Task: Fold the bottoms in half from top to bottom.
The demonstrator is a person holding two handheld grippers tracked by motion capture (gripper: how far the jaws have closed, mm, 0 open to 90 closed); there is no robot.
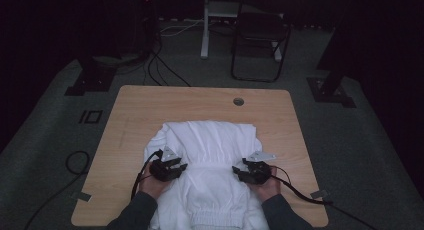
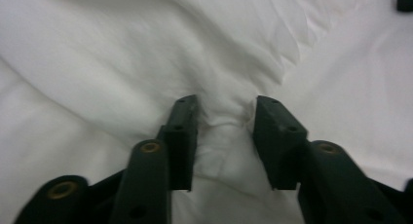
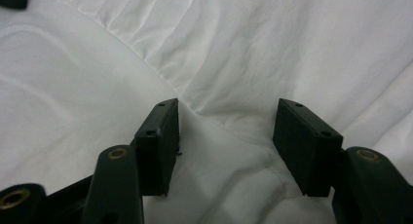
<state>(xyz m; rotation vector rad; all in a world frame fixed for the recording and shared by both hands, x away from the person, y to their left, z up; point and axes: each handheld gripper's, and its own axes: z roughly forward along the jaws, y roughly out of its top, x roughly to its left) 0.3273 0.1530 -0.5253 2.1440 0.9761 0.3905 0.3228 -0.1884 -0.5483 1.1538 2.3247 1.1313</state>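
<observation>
A white garment (image 1: 210, 140) lies spread on the wooden table (image 1: 145, 105), its elastic hem (image 1: 212, 217) at the near edge. My left gripper (image 1: 181, 167) rests on the cloth's left side, pointing inward. In the left gripper view its jaws (image 2: 225, 112) pinch a puckered fold of the white cloth (image 2: 221, 136), which touches both pads. My right gripper (image 1: 237, 171) sits on the cloth's right side, facing the left one. In the right gripper view it (image 3: 226, 112) stands open over a soft ridge of the cloth (image 3: 229, 131), with its pads clear of the fabric.
A round cable hole (image 1: 238, 101) is in the table's far edge. Bare wood runs along the far and left sides. A black chair (image 1: 260, 35) and stand feet are on the floor beyond. Cables trail from both grippers over the table's near corners.
</observation>
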